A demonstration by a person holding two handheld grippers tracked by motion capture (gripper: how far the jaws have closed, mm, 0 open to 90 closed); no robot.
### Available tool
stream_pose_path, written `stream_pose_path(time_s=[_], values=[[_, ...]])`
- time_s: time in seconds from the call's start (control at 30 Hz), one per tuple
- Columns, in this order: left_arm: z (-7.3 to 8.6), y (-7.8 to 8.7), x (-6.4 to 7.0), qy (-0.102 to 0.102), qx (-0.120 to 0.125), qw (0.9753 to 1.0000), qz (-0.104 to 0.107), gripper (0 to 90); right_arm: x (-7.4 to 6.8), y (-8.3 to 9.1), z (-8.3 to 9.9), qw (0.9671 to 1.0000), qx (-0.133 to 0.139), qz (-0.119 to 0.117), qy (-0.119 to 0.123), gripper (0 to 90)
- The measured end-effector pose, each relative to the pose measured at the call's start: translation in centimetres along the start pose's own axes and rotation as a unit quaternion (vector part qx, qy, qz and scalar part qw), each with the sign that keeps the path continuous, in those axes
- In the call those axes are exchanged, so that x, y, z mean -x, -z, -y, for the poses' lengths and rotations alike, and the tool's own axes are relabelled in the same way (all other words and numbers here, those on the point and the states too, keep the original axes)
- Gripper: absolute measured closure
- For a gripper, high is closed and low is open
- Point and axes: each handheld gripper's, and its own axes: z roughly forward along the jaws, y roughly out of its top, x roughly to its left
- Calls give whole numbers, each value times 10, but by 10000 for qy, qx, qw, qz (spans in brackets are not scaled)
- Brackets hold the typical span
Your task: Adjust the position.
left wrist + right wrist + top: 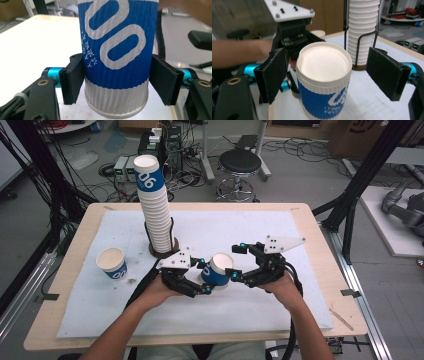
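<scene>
High view: a blue-and-white cup point(218, 269) stood mid-bench, the left gripper point(202, 276) clasping its ribbed wall and the right gripper point(235, 261) spread wide around it. One cup point(112, 262) sat apart already; the tall stack point(154, 205) remained to unload.

The high view looks forward and down on the desk point(310, 265). Both gripper views face the blue cup point(116, 60) at close range, from opposite sides.

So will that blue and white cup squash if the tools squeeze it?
Probably, if squeezed hard: the cup looks like thin ribbed paper and is empty. It likely weighs little and could tip if pushed. Its ribs may help the left tool grip without slipping.
</scene>
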Motion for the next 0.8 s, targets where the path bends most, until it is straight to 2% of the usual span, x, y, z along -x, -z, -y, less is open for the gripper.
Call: stream_pose_path(time_s=[0.07,0.13,0.3,0.43,0.67,0.8], values=[[-4,2,-2,-57,-161,9999,-1,313,0,1,-7,9995,-251,38,209,180],[-7,4,-3,-101,-326,9994,30,313,0,0,-13,9977,-528,-19,427,180],[-16,6,-4,-275,-774,9966,39,312,2,-6,-26,9909,-1117,-93,743,180],[-22,7,-4,-350,-914,9952,57,312,2,-14,-32,9855,-1433,-224,881,180],[-29,5,-3,-473,-1219,9913,119,312,-1,-30,-42,9702,-2045,-307,1262,181],[-29,4,-3,-491,-1384,9890,149,312,-4,-38,-44,9622,-2341,-425,1328,186]])
